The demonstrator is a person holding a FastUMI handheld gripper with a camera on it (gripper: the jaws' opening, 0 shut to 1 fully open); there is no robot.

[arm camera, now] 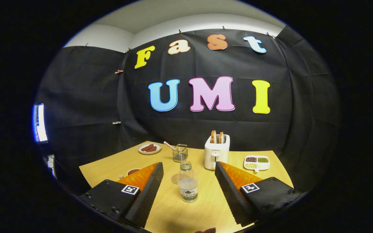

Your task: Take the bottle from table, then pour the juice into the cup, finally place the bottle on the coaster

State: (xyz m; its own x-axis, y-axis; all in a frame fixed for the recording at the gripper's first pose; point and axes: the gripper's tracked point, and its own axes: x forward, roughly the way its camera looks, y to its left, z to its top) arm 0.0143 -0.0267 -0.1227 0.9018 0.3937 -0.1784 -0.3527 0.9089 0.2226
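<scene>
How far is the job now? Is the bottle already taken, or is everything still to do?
Nothing looks done yet. The bottle stands upright on the table, untouched. In hand: the tool is open, the bottle between its fingers with gaps on both sides. Left: grasp it, pour into the cup, then set it on the coaster just behind it.

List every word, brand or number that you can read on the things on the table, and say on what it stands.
"SUPOR": front of the white two-slot toaster.
Green and white label on the clear plastic bottle, which stands between the open tongs: too small to read.
Square black-and-white markers on the tongs: patterns, no words.
</scene>
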